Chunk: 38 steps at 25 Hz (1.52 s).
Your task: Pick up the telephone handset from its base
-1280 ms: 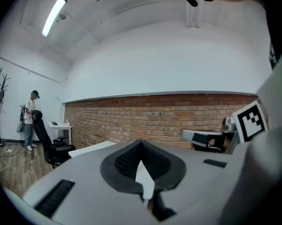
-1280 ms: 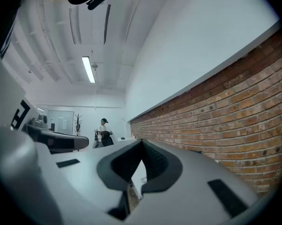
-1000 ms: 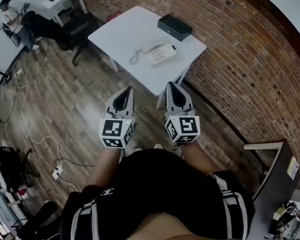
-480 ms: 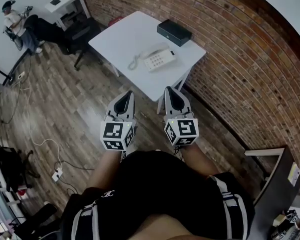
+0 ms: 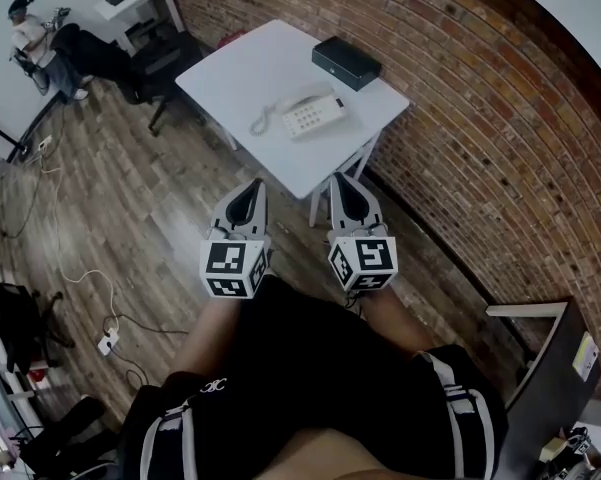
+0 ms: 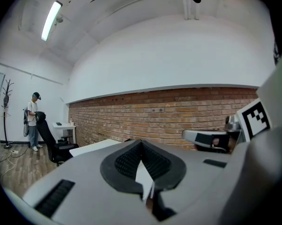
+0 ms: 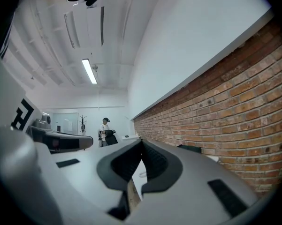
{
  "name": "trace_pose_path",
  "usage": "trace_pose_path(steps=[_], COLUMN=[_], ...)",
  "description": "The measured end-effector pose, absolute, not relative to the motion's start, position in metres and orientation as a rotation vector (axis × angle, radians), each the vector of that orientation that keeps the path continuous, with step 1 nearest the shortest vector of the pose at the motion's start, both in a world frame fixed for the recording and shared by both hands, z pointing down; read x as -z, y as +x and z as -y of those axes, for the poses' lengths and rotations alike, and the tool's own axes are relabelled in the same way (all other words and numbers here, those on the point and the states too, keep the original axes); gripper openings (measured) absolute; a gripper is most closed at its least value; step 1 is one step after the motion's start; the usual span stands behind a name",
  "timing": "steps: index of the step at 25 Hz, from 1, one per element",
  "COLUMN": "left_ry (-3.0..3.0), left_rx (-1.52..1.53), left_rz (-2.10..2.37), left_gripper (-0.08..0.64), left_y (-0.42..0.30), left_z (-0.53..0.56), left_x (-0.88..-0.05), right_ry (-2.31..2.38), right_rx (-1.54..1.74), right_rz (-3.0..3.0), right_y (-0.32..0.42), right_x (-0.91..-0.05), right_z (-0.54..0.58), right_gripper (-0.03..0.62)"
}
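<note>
Fingers (image 6: pixel 125 161) on the grey left gripper (image 5: pixel 255 186) and right gripper (image 5: pixel 340 181) are closed, empty. Approach the white corded telephone handset (image 5: pixel 297 96); open jaws first, grip mid-length

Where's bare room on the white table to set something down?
Two patches on the table: the near corner, in front of the telephone, and the far-left stretch beyond its cord. Tightest between telephone and black box.

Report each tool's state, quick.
Left tool: closed, holding nothing.
Right tool: closed, holding nothing.
</note>
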<state>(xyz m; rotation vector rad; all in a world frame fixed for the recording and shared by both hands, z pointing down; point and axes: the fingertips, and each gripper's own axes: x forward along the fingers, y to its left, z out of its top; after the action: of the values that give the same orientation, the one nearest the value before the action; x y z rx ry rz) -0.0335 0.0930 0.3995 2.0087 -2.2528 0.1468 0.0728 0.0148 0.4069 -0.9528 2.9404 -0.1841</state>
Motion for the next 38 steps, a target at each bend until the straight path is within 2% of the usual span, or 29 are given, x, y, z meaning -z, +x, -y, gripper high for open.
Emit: trace_pose_path(steps=[20,38], left_ry=[2.053,2.14], left_rx=[-0.145,-0.153], left_rz=[2.17,1.985], left_gripper=[0.0,0.0], left_y=[-0.056,-0.139], left_z=[-0.026,0.086], left_x=[-0.419,-0.431], right_ry=[-0.998,-1.129], right_rx=[0.189,0.236], right_rz=[-2.936,-2.937], right_y=[0.051,-0.035], right_x=[-0.418,-0.421], right_z=[0.042,0.144], right_gripper=[-0.003,-0.003])
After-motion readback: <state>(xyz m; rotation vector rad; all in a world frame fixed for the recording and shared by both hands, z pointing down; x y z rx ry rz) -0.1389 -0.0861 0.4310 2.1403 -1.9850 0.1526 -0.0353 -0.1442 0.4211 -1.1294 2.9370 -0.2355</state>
